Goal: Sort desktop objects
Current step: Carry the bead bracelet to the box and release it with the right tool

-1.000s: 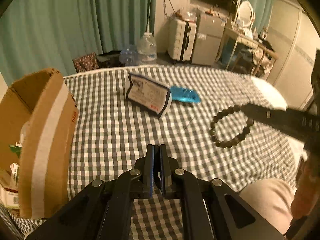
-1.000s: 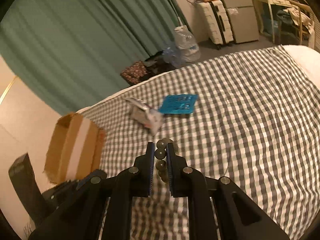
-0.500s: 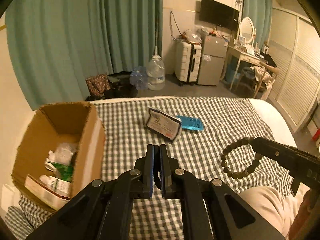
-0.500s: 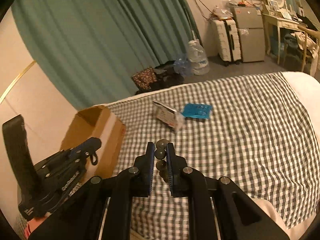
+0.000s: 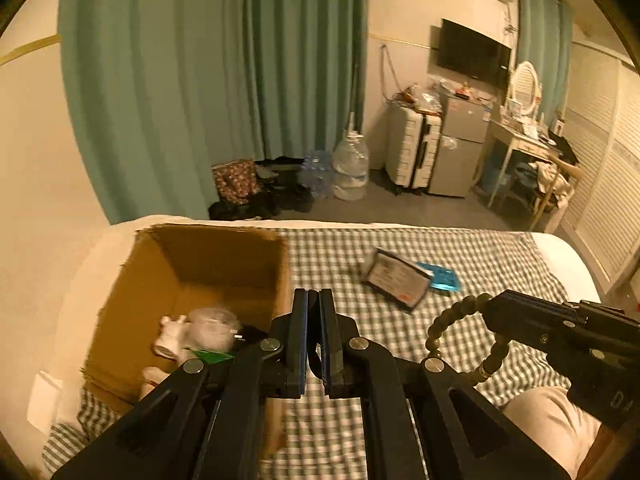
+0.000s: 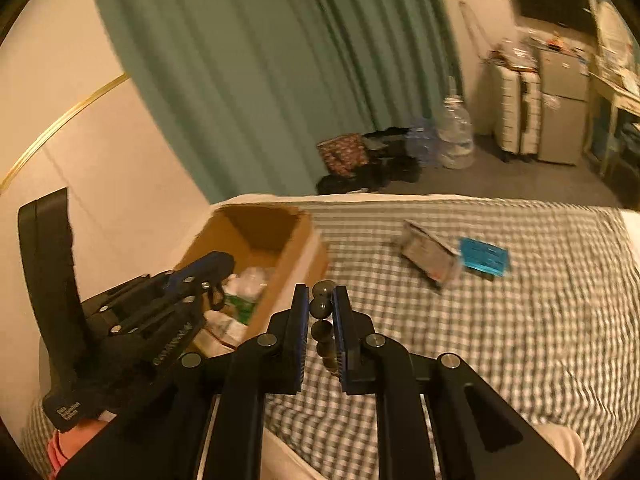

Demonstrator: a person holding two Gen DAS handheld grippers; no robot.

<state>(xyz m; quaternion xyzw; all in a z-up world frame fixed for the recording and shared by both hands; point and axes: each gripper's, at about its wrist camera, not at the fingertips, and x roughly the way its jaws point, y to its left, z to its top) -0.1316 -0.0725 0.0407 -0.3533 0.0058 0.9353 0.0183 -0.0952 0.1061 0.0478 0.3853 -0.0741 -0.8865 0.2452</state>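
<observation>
The bead bracelet, one loop of dark round beads, hangs pinched between the closed jaws of the right gripper, up off the checked bedspread; from the left wrist view most of the loop dangles free below the tips. The left gripper is closed on nothing, its two fingers pressed nearly together, hovering at the near right edge of the cardboard box.

There is one box, open-topped, standing at the far left corner of the bed, its left wall close to the mattress edge. Inside lie several things, a white bottle-like piece, a crumpled clear wrapper and something green; I cannot count them surely. On the spread, two things remain: one white packet with a dark border and one flat blue packet, touching each other, toward the far right. Between the box and those two the cloth lies bare, and so does the wide stretch on the right. A pale-clad knee shows at the near edge.
</observation>
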